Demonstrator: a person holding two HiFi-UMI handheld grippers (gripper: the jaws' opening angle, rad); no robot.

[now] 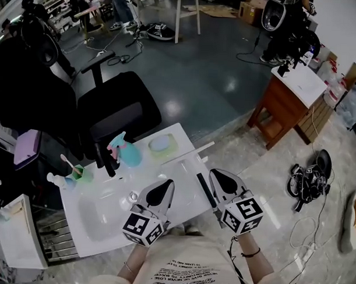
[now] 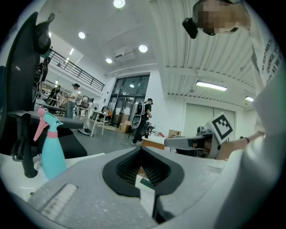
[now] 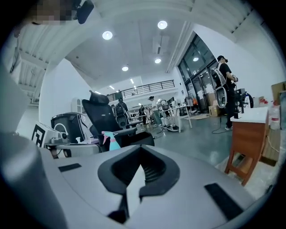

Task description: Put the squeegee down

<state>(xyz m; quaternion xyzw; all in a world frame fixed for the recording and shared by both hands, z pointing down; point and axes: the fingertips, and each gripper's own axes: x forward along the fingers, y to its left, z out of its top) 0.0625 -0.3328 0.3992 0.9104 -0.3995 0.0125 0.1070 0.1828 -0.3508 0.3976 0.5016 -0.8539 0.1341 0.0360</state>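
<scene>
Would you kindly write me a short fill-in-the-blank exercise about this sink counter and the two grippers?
1. The squeegee lies on the white counter, held by ___ gripper.
2. The teal spray bottle has a ___ trigger.
3. The jaws of the right gripper are ___, with nothing between them.
Missing words: neither; pink; shut.

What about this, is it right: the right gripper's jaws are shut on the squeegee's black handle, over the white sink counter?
Not quite. The right gripper has its jaws shut, but on nothing: the squeegee lies free on the white sink counter, beside that gripper. The head view shows this, and the right gripper view shows nothing between the jaws.
</scene>
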